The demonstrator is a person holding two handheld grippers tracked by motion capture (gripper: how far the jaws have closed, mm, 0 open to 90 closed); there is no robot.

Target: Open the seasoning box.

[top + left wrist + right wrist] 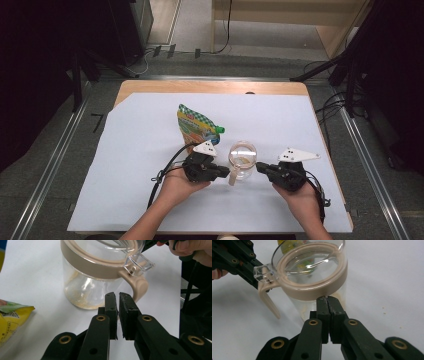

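Observation:
A clear jar (242, 161) with a beige rim, a beige handle (139, 286) and a clear hinged lid stands on the white sheet; a little pale powder lies in its bottom. My left gripper (226, 173) is shut just short of the handle, with nothing between its jaws (115, 296). From the other side, my right gripper (260, 167) is shut and empty, its tips (327, 299) up against the jar's beige rim (312, 291). Behind the jar lies a colourful spouted pouch (196, 128) with a green cap (220, 130).
A white sheet (125, 190) covers most of the wooden table (150, 86). The pouch's corner (11, 320) lies left of my left gripper. The other hand's gripper (242, 262) shows beyond the jar handle. Table edges run near both forearms.

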